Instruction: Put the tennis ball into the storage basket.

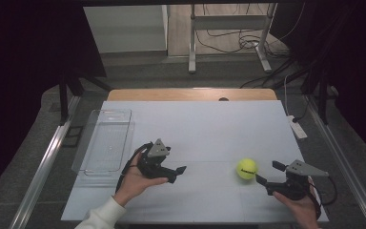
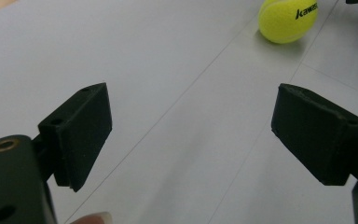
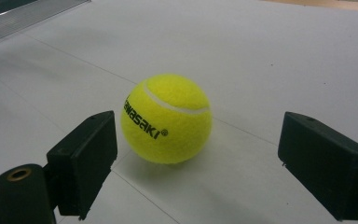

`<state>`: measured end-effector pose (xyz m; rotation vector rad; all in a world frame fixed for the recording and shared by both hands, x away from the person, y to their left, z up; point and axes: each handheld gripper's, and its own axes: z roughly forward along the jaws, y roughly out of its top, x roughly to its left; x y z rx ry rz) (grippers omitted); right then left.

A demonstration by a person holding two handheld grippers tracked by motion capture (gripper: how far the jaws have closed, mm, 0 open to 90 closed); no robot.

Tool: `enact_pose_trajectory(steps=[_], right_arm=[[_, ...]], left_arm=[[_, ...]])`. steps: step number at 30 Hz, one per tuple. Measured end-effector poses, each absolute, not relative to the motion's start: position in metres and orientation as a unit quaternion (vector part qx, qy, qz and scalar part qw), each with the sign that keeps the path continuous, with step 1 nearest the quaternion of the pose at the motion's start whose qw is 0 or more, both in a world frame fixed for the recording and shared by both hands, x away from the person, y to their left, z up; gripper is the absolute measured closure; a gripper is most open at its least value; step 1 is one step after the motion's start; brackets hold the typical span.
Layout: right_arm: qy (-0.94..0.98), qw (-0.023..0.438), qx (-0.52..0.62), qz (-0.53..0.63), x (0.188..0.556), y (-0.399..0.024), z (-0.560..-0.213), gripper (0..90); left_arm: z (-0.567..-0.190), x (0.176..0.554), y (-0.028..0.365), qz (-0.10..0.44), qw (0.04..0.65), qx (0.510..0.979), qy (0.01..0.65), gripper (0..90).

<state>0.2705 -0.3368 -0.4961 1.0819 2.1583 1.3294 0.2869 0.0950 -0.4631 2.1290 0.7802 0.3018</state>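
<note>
My right gripper [image 1: 265, 172] jaws wide, empty; ball [image 1: 247, 168] on table [image 1: 209, 129] just ahead, not yet between pads; push forward, centre ball, close at widest part; left gripper [image 1: 177, 172] open, empty, well apart.

1. Your high view is dim and dark toward both side edges; only the counter [image 1: 209, 129] is evenly lit.
2. Your tennis ball [image 3: 167, 118] is sharp and casts a soft shadow at lower centre of the right gripper view.
3. The nearest black parts at the bottom edges look slightly soft.
</note>
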Motion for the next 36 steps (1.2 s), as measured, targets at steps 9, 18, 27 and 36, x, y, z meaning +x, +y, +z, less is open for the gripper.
enact_pose_trajectory(steps=[9, 18, 27, 36], right_arm=[[0.768, 0.191, 0.386, 0.474, 0.271, -0.338, -0.496, 11.7], [0.768, 0.191, 0.385, 0.475, 0.271, -0.338, -0.496, 11.7], [0.767, 0.190, 0.385, 0.476, 0.271, -0.338, -0.496, 11.7], [0.767, 0.189, 0.386, 0.477, 0.271, -0.338, -0.496, 11.6]], left_arm=[[-0.466, 0.293, 0.078, 0.111, 0.410, 0.855, 0.299, 12.9], [-0.469, 0.299, 0.062, 0.103, 0.403, 0.864, 0.284, 12.9], [-0.468, 0.303, 0.046, 0.093, 0.405, 0.868, 0.272, 12.9], [-0.467, 0.305, 0.029, 0.085, 0.408, 0.871, 0.260, 12.8]])
